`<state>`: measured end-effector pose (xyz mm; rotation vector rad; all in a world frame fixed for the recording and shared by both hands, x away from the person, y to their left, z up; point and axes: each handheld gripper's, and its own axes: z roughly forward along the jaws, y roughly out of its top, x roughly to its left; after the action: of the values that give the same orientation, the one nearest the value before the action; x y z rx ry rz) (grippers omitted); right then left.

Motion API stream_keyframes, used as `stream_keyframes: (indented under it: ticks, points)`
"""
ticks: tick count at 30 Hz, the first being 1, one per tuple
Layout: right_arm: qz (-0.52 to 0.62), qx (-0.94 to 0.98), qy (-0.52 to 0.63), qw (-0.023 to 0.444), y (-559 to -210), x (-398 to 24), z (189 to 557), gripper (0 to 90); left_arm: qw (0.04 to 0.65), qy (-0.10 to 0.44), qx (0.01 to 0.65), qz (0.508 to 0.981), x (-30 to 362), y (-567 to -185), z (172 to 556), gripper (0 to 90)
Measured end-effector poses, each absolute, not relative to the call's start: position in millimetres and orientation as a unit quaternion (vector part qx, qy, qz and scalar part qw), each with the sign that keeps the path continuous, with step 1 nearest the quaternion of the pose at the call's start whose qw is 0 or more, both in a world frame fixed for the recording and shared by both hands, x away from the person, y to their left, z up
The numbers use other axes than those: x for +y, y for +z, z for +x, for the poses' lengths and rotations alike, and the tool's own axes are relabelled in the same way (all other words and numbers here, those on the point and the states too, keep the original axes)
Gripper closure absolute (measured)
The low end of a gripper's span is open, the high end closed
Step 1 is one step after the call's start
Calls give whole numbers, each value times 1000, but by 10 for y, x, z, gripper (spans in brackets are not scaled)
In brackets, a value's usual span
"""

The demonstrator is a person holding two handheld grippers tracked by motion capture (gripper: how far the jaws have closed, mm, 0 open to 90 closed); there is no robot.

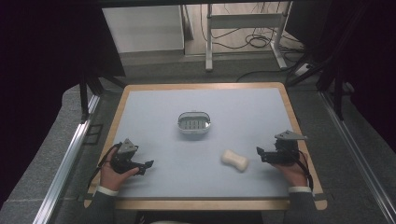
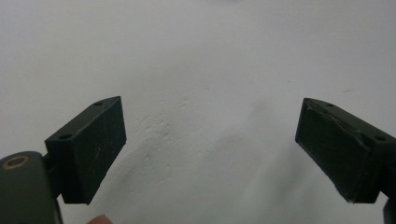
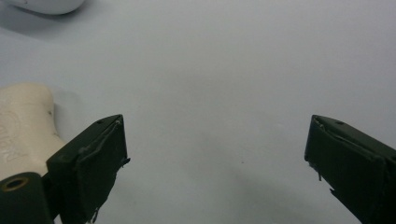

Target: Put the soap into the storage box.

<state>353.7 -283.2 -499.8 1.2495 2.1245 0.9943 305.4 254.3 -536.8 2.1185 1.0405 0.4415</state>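
Right gripper: jaws spread wide, nothing between them, black pads scuffed with lifted edges, resting low over the bench. Soap bar: cream, waisted like a bone, smooth and rounded with faint embossed lettering; lying flat on the bench, just outside the left-hand jaw in the right gripper view and apart from it. Left gripper: jaws likewise spread and empty, matte black blocks with squared faces, well apart from the bar on its far side. Soap dish: oval, pale grey, raised rim, slotted green-tinted insert; beyond both pairs of jaws near mid-bench, empty. Bench: pale blue matte mat, faintly dimpled, framed by a light wooden border. Hazards, as judged: bar off-centre to the right jaws, so a closing now would likely miss or nudge it sideways; rounded, slick-looking surface prone to squirting out of a pinch taken on a bulbous end rather than the narrow waist; worn pad edges apt to reduce hold; a light dish liable to slide if the bar is set against its rim.
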Motion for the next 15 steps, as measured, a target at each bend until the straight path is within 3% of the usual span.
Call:
stream_keyframes:
  ticks: [15]
  points:
    - [456,784,351,233,-5029,-2907,3542,120,369,173,406,818,2543,-5378,3094,102]
